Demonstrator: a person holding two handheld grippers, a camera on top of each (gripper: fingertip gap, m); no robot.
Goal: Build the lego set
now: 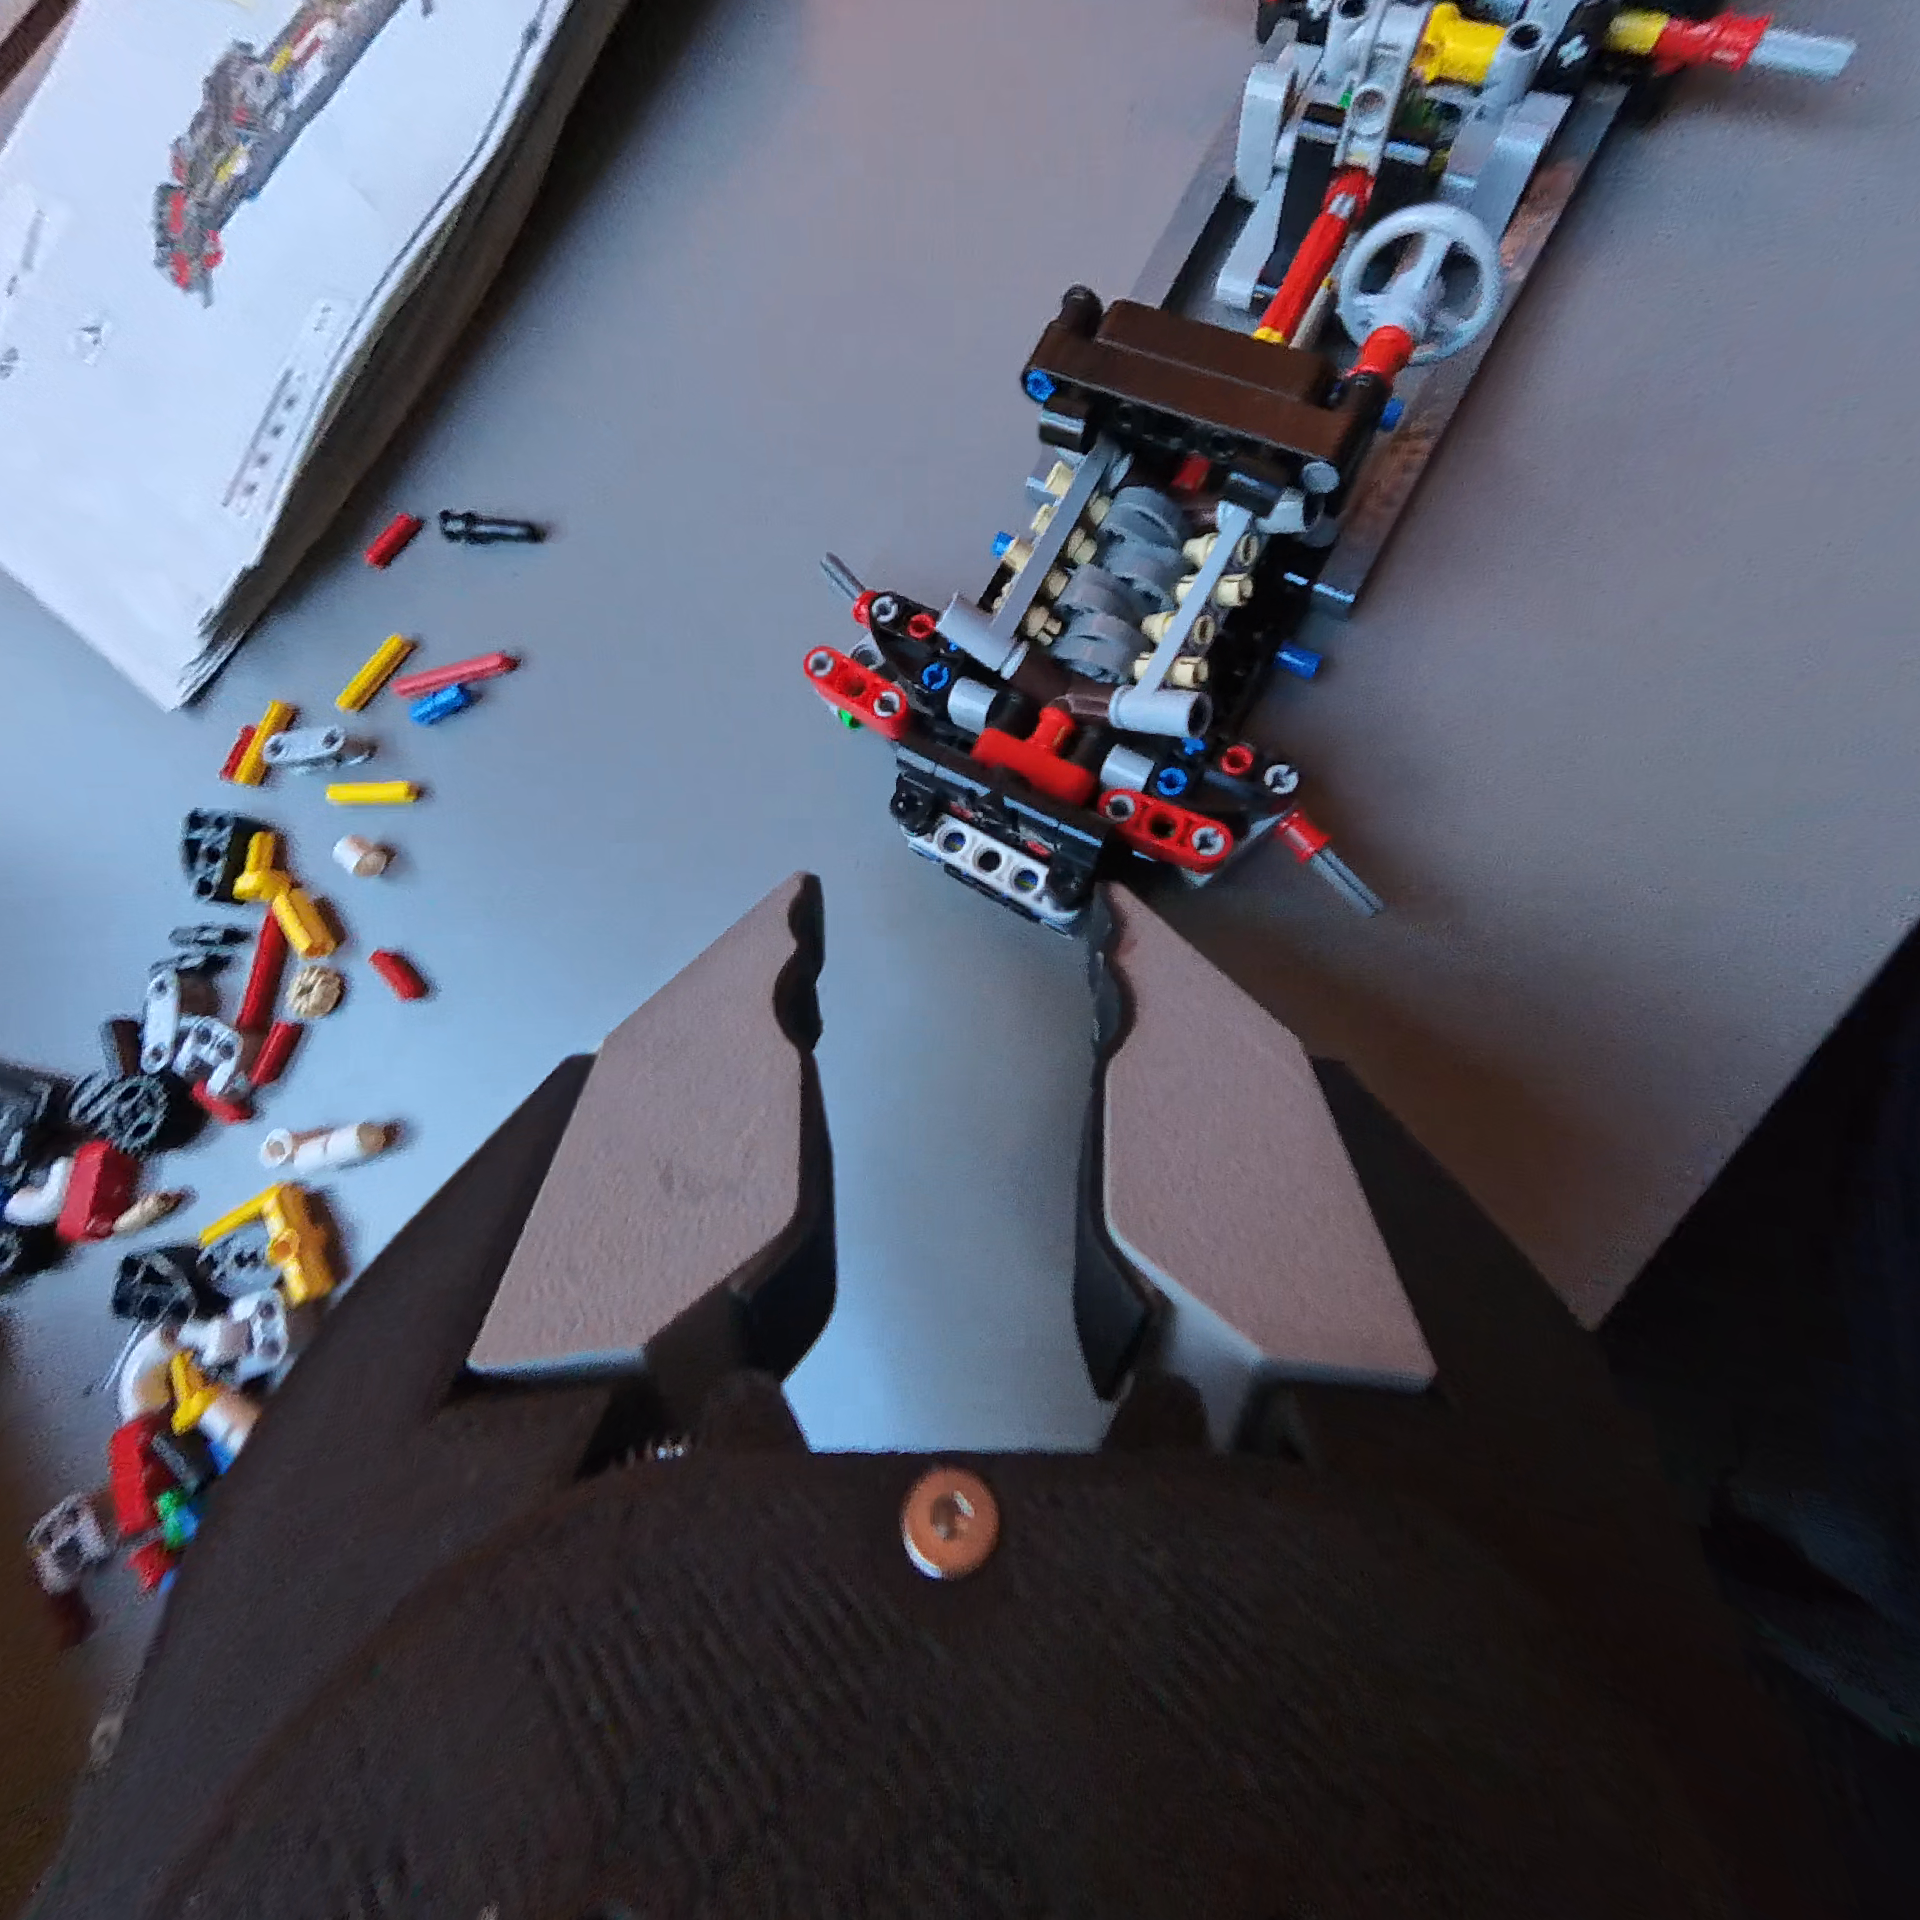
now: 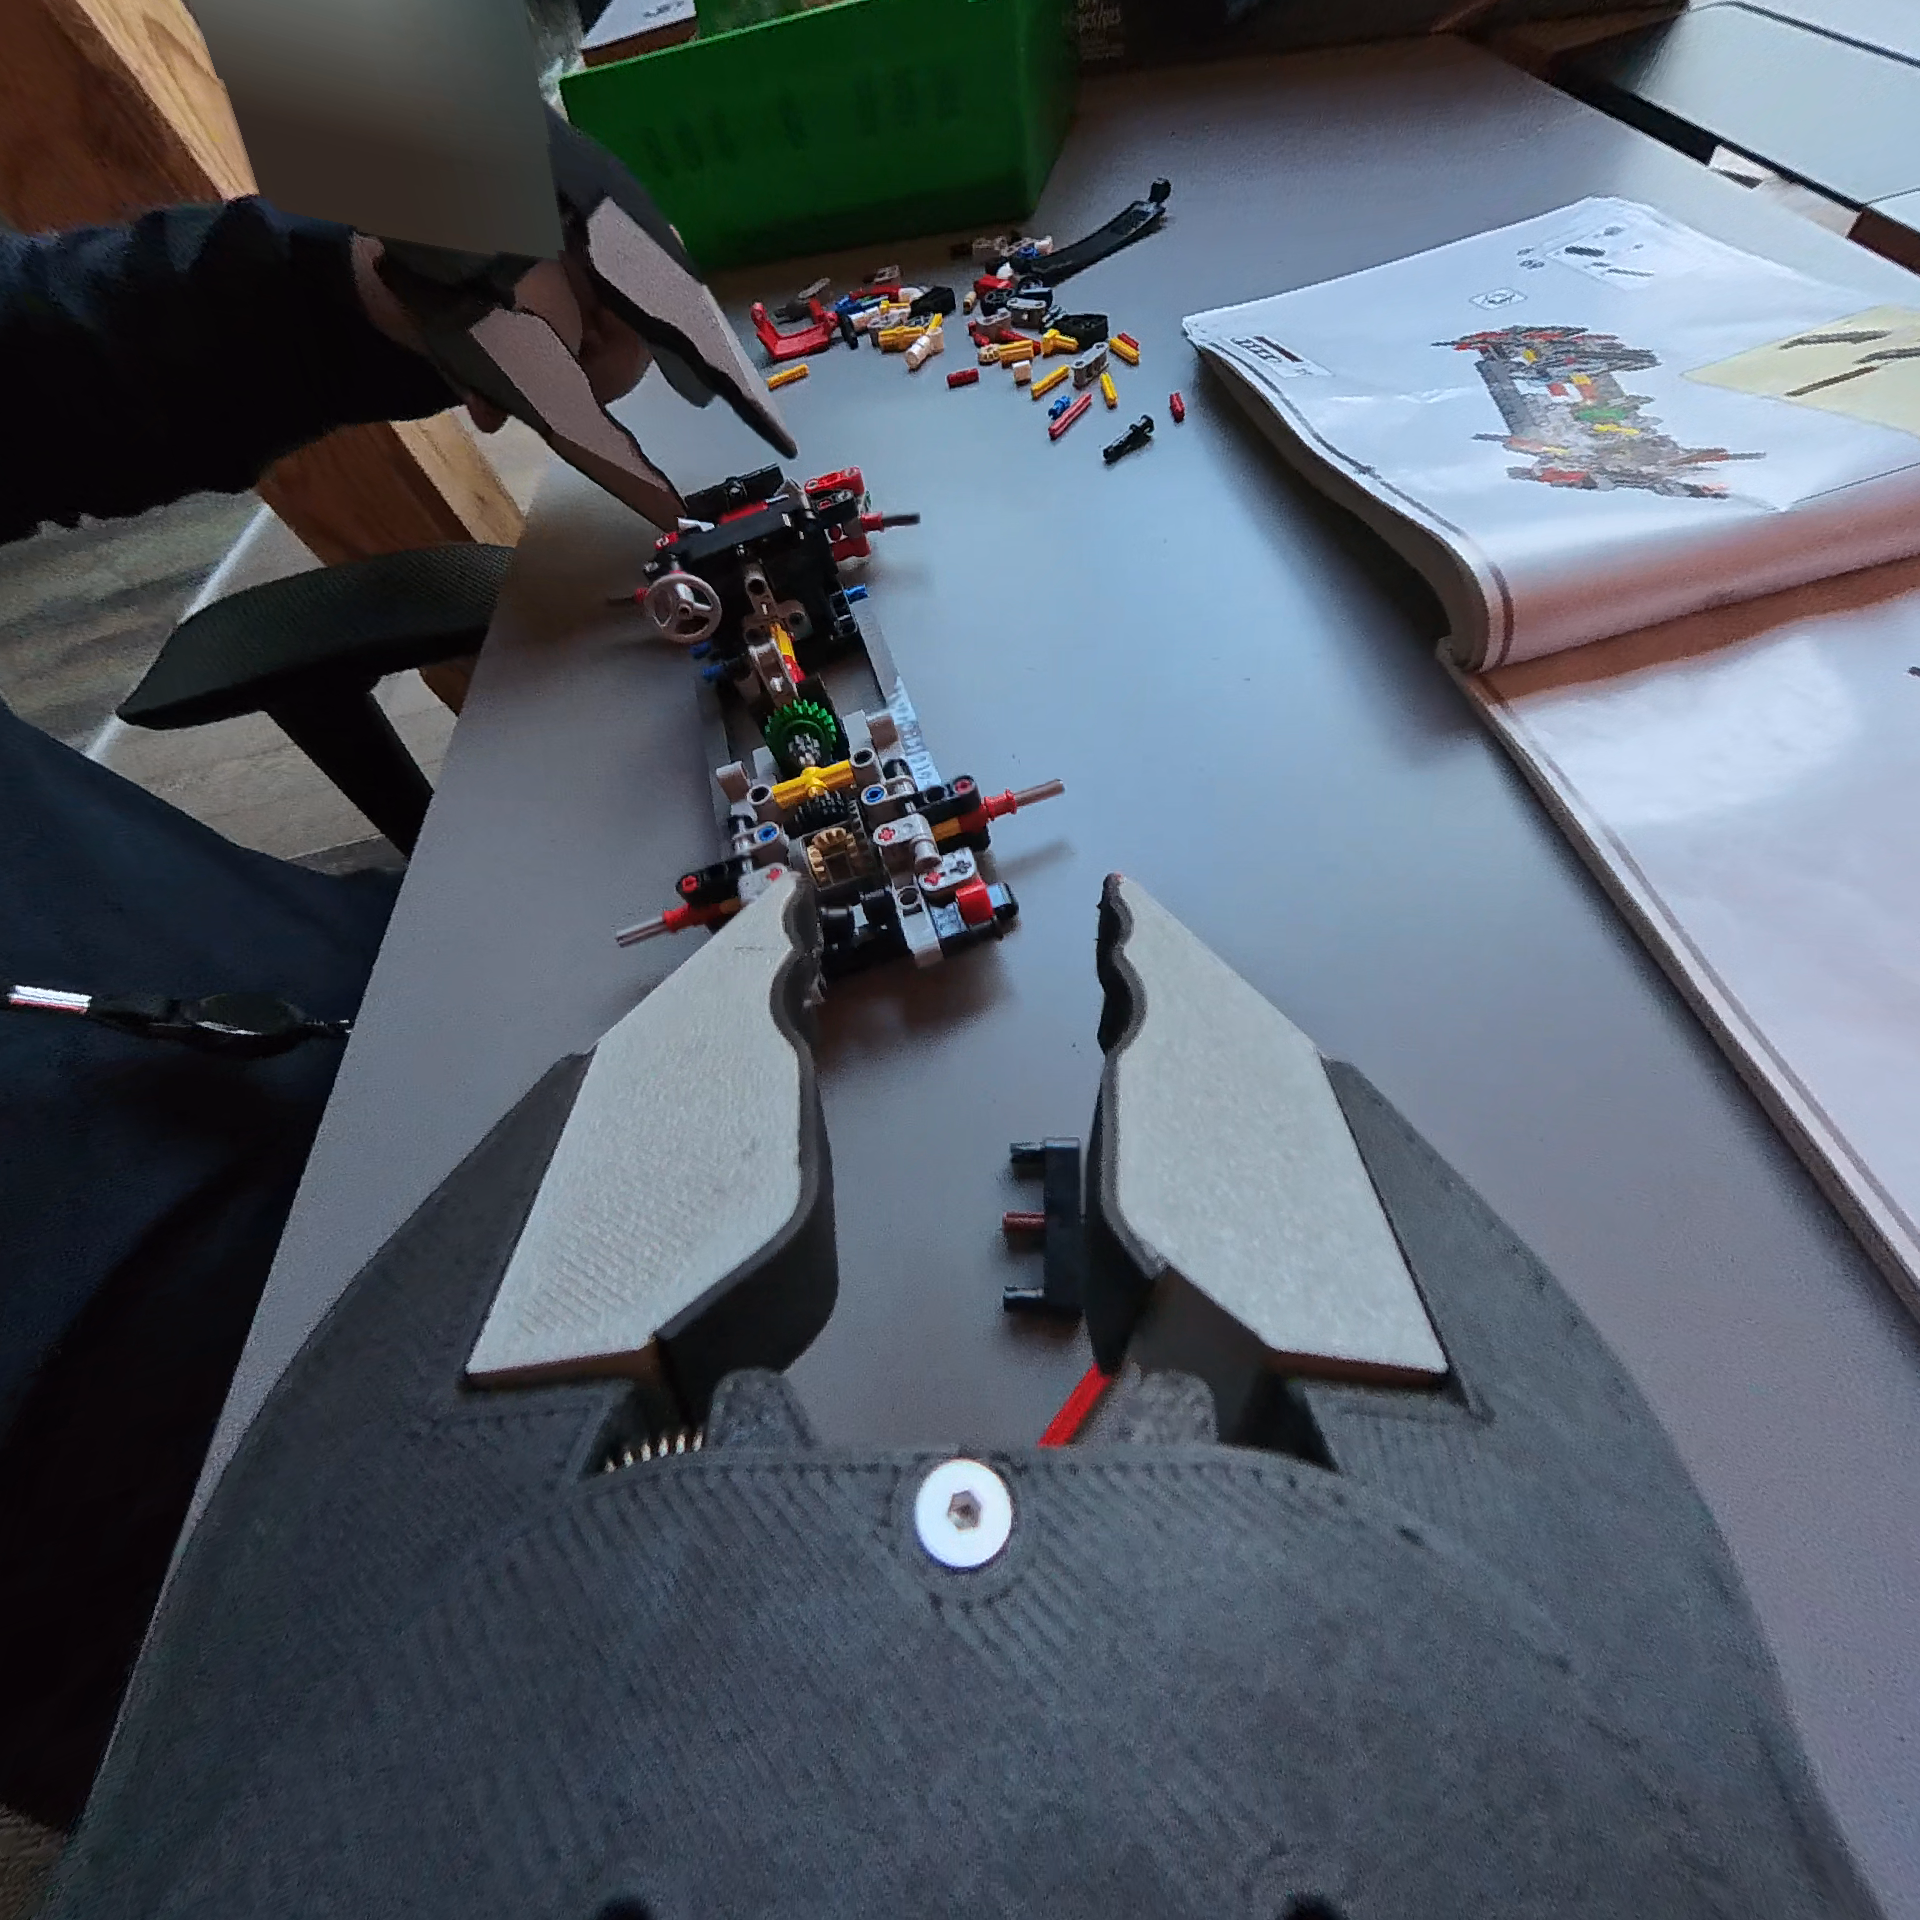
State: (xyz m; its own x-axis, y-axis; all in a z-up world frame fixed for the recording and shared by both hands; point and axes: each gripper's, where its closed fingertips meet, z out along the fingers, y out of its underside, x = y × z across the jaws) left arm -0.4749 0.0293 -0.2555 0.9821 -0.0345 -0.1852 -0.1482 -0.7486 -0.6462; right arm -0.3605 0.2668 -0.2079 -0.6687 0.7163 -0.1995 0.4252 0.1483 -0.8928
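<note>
Between your two grippers lies the brick-built chassis (image 2: 821, 727), long and narrow on the grey worktop (image 2: 1247, 727), one end toward each set of jaws. Left gripper (image 1: 956, 904): jaws spread, nothing held, the right fingertip (image 1: 1127, 935) just at the chassis's near corner by the white holed beam (image 1: 987, 857); whether it touches, I cannot tell. Right gripper (image 2: 951, 899): jaws spread too, nothing pinched, the left fingertip (image 2: 784, 914) overlapping the other end near the red-tipped axle (image 2: 665, 920).

My judgement: if you mean to grip, square the jaws across solid beams, not the thin axles, which look apt to slide out.

Lower in the right jaws' gap, against the right finger, a short black beam with pins (image 2: 1049, 1226) lies on the worktop. Beyond the left jaws, off to their left, are loose pieces (image 1: 270, 935) and an open instruction booklet (image 1: 260, 260). Far ahead of the right jaws stands a green bin (image 2: 831, 125); its contents are hidden.
</note>
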